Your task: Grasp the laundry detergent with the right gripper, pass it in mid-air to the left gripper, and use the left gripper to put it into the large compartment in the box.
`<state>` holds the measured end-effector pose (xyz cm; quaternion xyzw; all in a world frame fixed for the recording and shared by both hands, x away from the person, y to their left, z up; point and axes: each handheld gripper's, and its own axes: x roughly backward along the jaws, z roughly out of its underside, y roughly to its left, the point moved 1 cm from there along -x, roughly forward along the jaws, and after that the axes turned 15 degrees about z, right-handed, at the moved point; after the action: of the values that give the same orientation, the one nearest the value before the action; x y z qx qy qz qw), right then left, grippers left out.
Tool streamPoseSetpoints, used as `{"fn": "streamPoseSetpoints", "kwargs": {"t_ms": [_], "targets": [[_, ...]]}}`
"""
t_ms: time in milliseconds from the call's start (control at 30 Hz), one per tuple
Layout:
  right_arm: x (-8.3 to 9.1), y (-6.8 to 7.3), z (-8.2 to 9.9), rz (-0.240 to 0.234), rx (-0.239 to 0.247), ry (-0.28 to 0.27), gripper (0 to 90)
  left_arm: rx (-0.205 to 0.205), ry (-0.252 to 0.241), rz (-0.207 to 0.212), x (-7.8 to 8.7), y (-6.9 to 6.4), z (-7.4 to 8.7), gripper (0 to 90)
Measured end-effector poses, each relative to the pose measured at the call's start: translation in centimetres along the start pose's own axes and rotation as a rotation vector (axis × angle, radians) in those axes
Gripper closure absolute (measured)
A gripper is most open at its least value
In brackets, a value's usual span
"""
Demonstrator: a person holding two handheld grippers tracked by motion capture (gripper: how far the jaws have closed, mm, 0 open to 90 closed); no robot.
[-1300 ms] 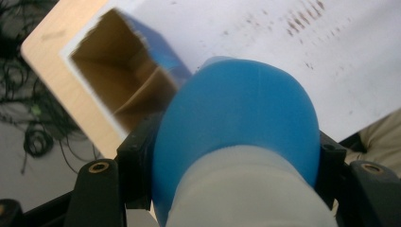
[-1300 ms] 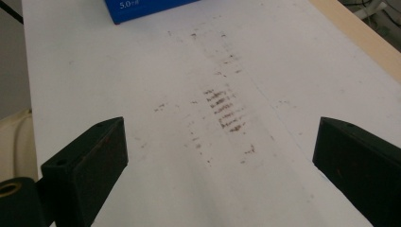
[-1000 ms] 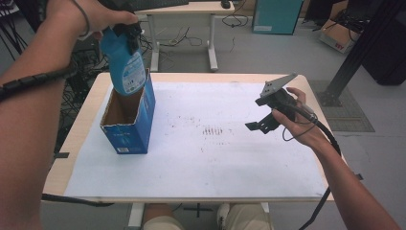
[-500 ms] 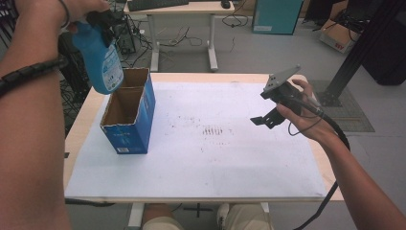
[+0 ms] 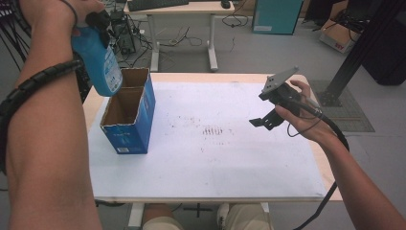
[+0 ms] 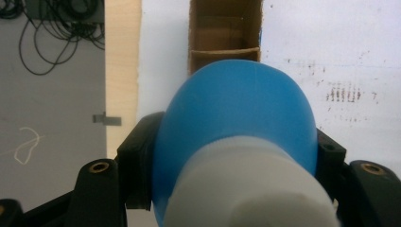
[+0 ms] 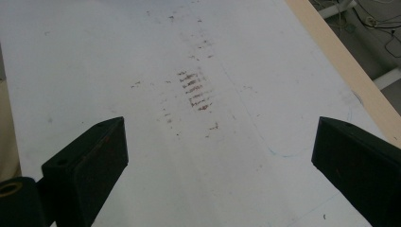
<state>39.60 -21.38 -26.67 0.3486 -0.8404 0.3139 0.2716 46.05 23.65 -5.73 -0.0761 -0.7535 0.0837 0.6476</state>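
The left gripper (image 5: 98,21) holds a blue bottle (image 5: 99,60) up in the air, its fingers (image 6: 137,161) pressed against both sides of the bottle just below the white cap (image 6: 246,189). In the high view the bottle hangs base-down and a little tilted, above the left rim of a blue box (image 5: 129,122) and clear of it. The box stands upright near the left edge of the surface (image 5: 215,163), its top flaps open and its brown inside showing; a cardboard divider splits it into two compartments. In the left gripper view the bottle's rounded body (image 6: 236,109) covers the near part of the box (image 6: 224,33), with the divider and the far compartment visible beyond it. The right gripper (image 5: 263,120) hovers over the right side of the surface, well apart from the box and the bottle, held in a hand (image 5: 301,117) with its cable trailing down past the forearm. Its fingers (image 7: 87,165) stand wide with nothing between them; below them lies the white sheet (image 7: 198,156) that covers the surface, marked with a patch of brown smudges (image 7: 194,92).
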Motion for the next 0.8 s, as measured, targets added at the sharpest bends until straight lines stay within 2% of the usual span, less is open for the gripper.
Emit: {"fn": "streamPoseSetpoints", "kwargs": {"t_ms": [67, 100, 133, 267, 433, 800], "targets": [[0.1, 0.0, 0.1, 0.000, -0.002, 0.001, 4.4, 0.000, -0.004, 0.001, -0.1, -0.1, -0.1, 36.0], [0.1, -0.2, 0.1, -0.006, 0.015, -0.006, 4.4, 0.002, -0.006, 0.002, -0.2, -0.1, -0.1, 36.0], [0.2, -0.1, 0.1, 0.001, 0.000, 0.002, 4.4, 0.001, -0.005, 0.002, -0.2, -0.1, -0.1, 36.0], [0.4, -0.3, 0.2, 0.003, 0.010, -0.007, 4.3, 0.005, -0.009, 0.004, -0.3, 0.0, -0.1, 36.0], [0.6, -0.3, 0.3, 0.010, 0.001, -0.009, 4.3, -0.001, -0.010, 0.005, -0.6, 0.1, -0.1, 36.0], [0.4, 0.3, 0.2, 0.012, 0.020, -0.001, 4.3, 0.010, -0.006, 0.024, -2.2, 1.0, 0.1, 35.9]]}}
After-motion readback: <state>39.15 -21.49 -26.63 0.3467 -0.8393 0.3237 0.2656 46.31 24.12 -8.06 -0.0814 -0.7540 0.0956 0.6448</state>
